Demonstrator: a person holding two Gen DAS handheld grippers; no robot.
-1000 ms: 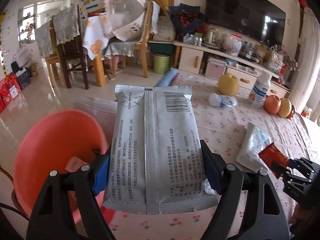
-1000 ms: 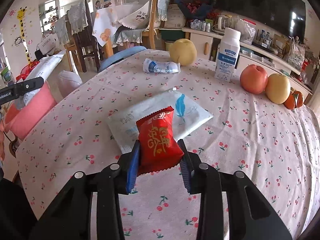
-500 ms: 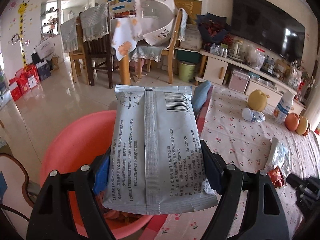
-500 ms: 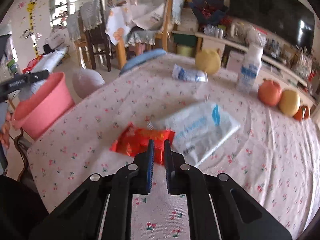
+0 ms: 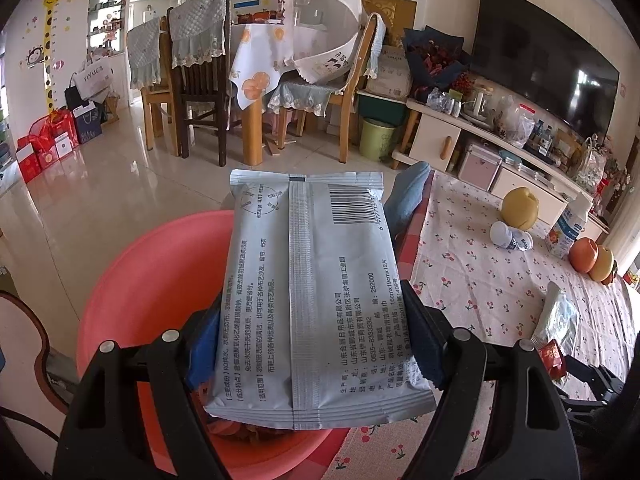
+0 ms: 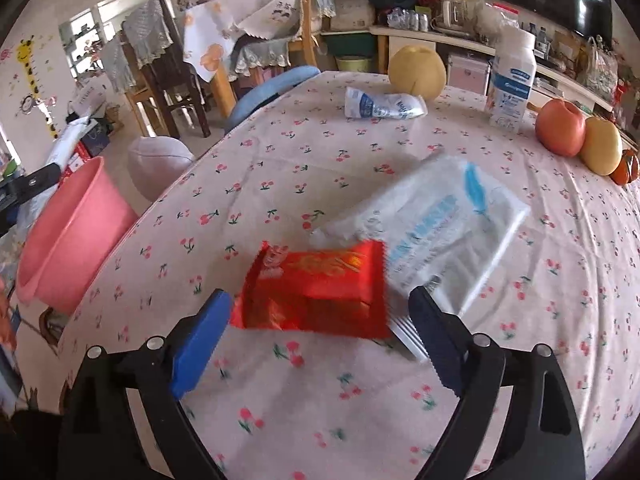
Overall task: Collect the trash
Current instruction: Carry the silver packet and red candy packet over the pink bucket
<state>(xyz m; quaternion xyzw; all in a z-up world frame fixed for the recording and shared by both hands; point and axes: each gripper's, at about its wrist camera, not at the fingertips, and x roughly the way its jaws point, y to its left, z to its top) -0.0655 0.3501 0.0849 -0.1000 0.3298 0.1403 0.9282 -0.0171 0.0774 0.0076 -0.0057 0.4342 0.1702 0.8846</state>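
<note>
Right wrist view: right gripper (image 6: 316, 334) has just sprung wide, jaws apart on either side of the red wrapper (image 6: 316, 286) without touching it; a second ago it had that wrapper pinched upright, half a second ago it was shut with the wrapper already flat on the cloth. So the wrapper is loose on the table (image 6: 400, 400), lying crosswise, overlapping the near corner of the white pack (image 6: 440, 224) at about 2 o'clock from it. Reads as a dropped or re-set grip, a fresh pinch looks due. Bin (image 6: 68, 236) stands off the table edge at 9 o'clock. Left wrist view: left gripper (image 5: 316, 340) is clamped on the grey pouch (image 5: 312, 292), pads pressing both long edges, pouch upright. Since a second ago the bin (image 5: 152, 280) has slid from 9 o'clock to directly under and behind the pouch, so this piece now hangs over the mouth. Judged ready to let go; other trash shows inside at 6 o'clock. Small tube (image 6: 382, 106) at 12 o'clock not yet collected
</note>
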